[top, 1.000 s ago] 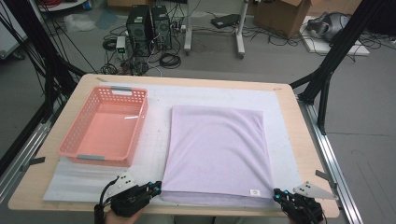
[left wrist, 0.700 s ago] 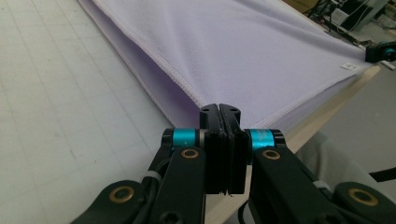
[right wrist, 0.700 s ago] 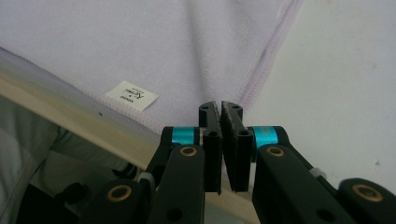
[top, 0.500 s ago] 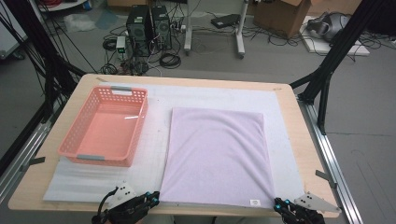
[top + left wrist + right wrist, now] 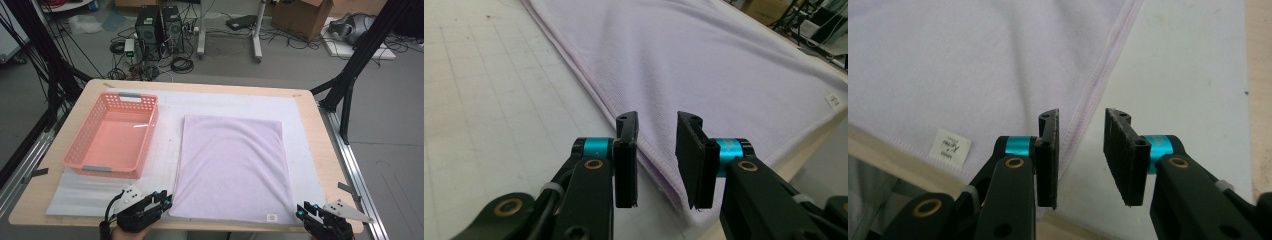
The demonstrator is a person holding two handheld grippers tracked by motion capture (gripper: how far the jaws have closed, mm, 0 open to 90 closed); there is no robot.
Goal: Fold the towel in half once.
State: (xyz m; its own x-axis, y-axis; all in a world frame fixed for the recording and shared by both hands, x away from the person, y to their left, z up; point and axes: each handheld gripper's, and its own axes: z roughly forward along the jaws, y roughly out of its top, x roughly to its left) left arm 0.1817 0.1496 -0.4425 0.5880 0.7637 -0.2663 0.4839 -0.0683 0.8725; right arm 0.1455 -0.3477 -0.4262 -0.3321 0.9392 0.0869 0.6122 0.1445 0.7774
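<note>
Nearby: pink lattice plastic basket (image 5: 112, 136) left of towel | lilac terry towel (image 5: 232, 165) flat, rectangular, on white mat (image 5: 165, 145) | left hand-held gripper (image 5: 656, 150), right hand-held gripper (image 5: 1080, 150): jaws just opened, gripping nothing, astride near corners.

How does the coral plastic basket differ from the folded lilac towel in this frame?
The coral plastic lattice basket is rigid with raised walls; the folded lilac towel is soft and lies flat. The basket sits toward the table's left, away from both grippers; the towel's near corners lie by them. Both rest on the white mat.

Wooden table (image 5: 320, 150), light top. A white mat (image 5: 165, 165) covers most of it. On the mat: lilac towel (image 5: 232, 165) laid flat, pink basket (image 5: 112, 137) beside it.
</note>
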